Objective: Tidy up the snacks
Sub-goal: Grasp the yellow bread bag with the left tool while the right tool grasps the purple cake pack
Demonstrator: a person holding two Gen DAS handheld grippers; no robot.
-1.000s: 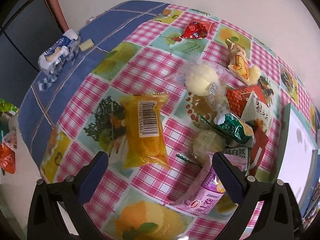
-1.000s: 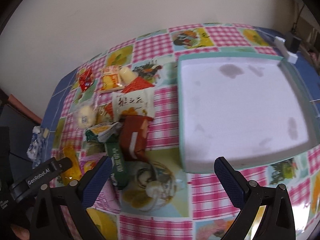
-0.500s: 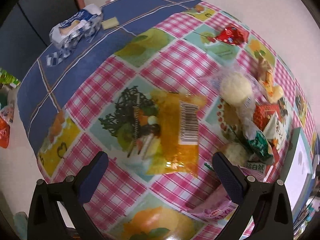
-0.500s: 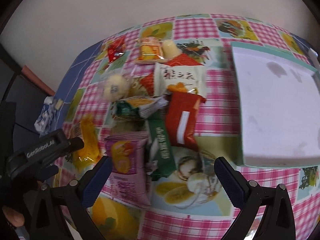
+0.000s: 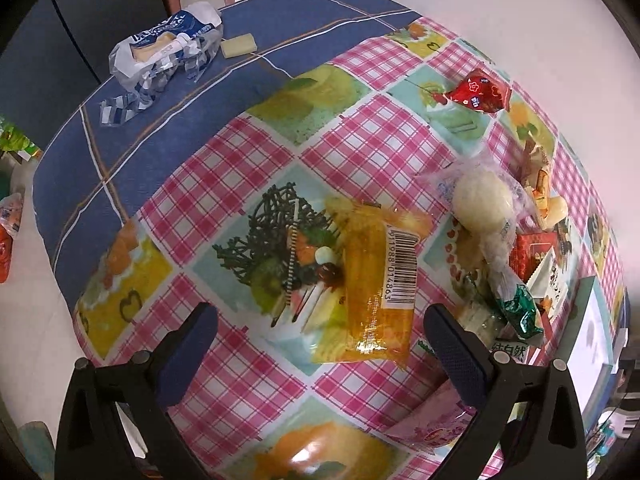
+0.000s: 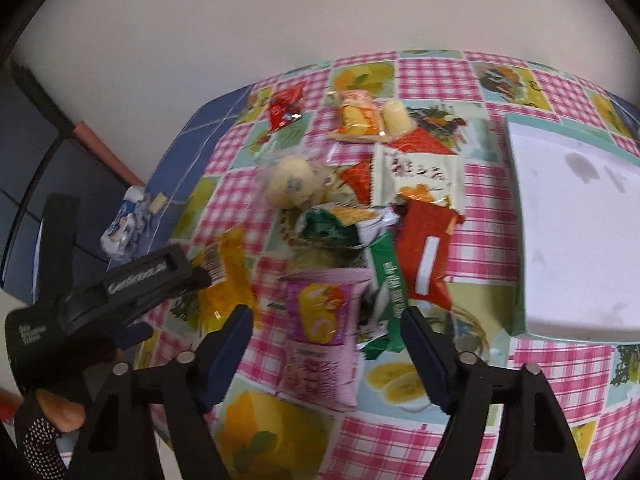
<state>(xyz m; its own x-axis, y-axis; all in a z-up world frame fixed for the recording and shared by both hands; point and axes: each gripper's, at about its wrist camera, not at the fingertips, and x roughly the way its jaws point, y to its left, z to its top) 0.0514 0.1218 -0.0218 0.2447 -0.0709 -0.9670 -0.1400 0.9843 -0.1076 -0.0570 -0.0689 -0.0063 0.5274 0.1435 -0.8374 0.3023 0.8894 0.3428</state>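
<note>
Snacks lie in a loose pile on a checked tablecloth [image 5: 256,168]. My left gripper [image 5: 320,332] is open and points steeply down at a yellow packet [image 5: 376,280] with a barcode, which lies just ahead of its right finger, untouched. My right gripper [image 6: 326,320] hovers over a pink packet [image 6: 320,312]; its jaws are closing, the packet lies between them, and the pads are not pressing on it. A long green packet [image 6: 388,288] and a red-brown packet [image 6: 428,252] lie beside the pink one. A round bun [image 5: 480,200] in clear wrap sits farther back.
A white tray [image 6: 576,232] with a teal rim stands on the right. A blue-and-white wrapper [image 5: 164,48] and a small pale block [image 5: 239,45] lie on the blue cloth at the far left. A red packet [image 5: 478,92] lies near the wall. A gloved hand [image 6: 40,432] shows at lower left.
The right gripper has swung left from the tray to over the snack pile, and its jaws have narrowed. In the left view, the yellow packet has shifted right and turned.
</note>
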